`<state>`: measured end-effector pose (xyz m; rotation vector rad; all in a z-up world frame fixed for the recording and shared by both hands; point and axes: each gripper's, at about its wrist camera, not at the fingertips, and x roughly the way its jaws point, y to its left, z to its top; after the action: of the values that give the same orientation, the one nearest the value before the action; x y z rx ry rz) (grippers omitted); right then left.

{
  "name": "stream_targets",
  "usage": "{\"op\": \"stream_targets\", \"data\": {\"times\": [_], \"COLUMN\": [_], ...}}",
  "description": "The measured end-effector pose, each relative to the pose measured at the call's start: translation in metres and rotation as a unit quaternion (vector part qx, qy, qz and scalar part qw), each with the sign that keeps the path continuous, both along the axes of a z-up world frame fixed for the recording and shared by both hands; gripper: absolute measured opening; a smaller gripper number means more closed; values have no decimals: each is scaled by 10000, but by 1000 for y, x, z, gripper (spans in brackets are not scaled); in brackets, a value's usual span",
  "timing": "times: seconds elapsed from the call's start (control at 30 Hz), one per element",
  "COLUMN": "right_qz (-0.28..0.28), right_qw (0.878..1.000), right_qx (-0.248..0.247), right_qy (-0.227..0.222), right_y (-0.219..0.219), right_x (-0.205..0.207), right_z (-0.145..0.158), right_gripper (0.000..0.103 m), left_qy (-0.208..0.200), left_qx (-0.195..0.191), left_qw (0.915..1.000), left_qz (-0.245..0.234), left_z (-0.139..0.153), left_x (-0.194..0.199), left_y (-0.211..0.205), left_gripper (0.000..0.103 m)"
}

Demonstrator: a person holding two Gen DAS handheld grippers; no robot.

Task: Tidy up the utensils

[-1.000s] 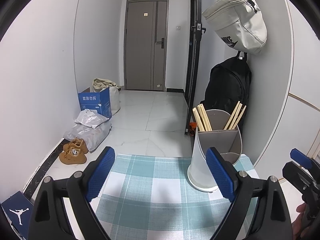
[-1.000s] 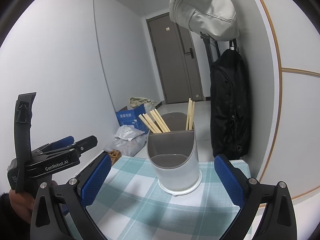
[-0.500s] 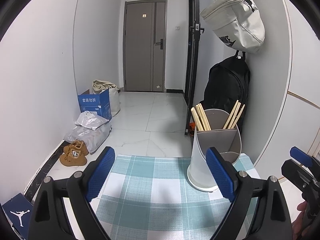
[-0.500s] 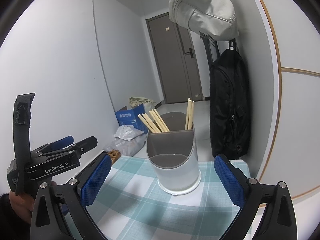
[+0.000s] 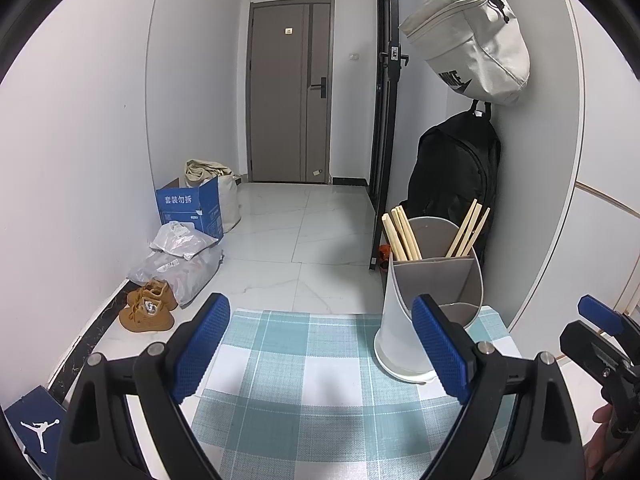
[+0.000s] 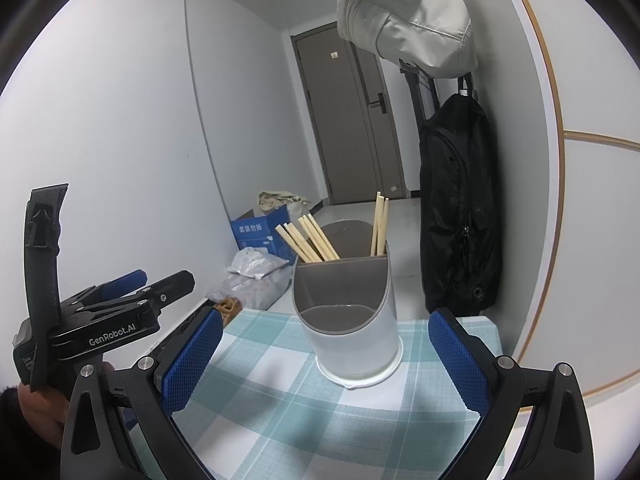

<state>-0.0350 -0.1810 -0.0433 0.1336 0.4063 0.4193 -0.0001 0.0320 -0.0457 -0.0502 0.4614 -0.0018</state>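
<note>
A white and grey utensil holder (image 5: 394, 320) stands on the teal checked cloth (image 5: 300, 380) at the table's far right. Wooden chopsticks (image 5: 400, 234) lean in its back left compartment, and a few more chopsticks (image 5: 466, 230) in the back right one; the front compartment looks empty. My left gripper (image 5: 320, 344) is open over the cloth, left of the holder, with nothing between its blue pads. In the right wrist view the holder (image 6: 352, 340) is straight ahead, beyond my right gripper (image 6: 326, 360), which is open and empty. The left gripper (image 6: 160, 280) shows at the left there.
A black backpack (image 5: 456, 172) and a beige bag (image 5: 468, 36) hang on the wall right behind the holder. On the floor to the left lie a blue box (image 5: 188, 208), plastic bags (image 5: 180, 260), brown shoes (image 5: 148, 312) and a shoe box (image 5: 36, 428).
</note>
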Motion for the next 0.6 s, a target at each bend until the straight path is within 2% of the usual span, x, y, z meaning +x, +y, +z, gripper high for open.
{"op": "stream_targets", "data": {"times": [0.6], "right_qz": [-24], "right_qw": [10000], "right_qx": [-8], "right_qy": [14], "right_y": [0], "right_x": [1], "right_z": [-1], "right_gripper": [103], "left_qy": [4], "left_qx": [29], "left_qw": [10000], "left_qz": [31], "left_z": [1], "left_x": [-2], "left_y": [-1], "left_gripper": [90]}}
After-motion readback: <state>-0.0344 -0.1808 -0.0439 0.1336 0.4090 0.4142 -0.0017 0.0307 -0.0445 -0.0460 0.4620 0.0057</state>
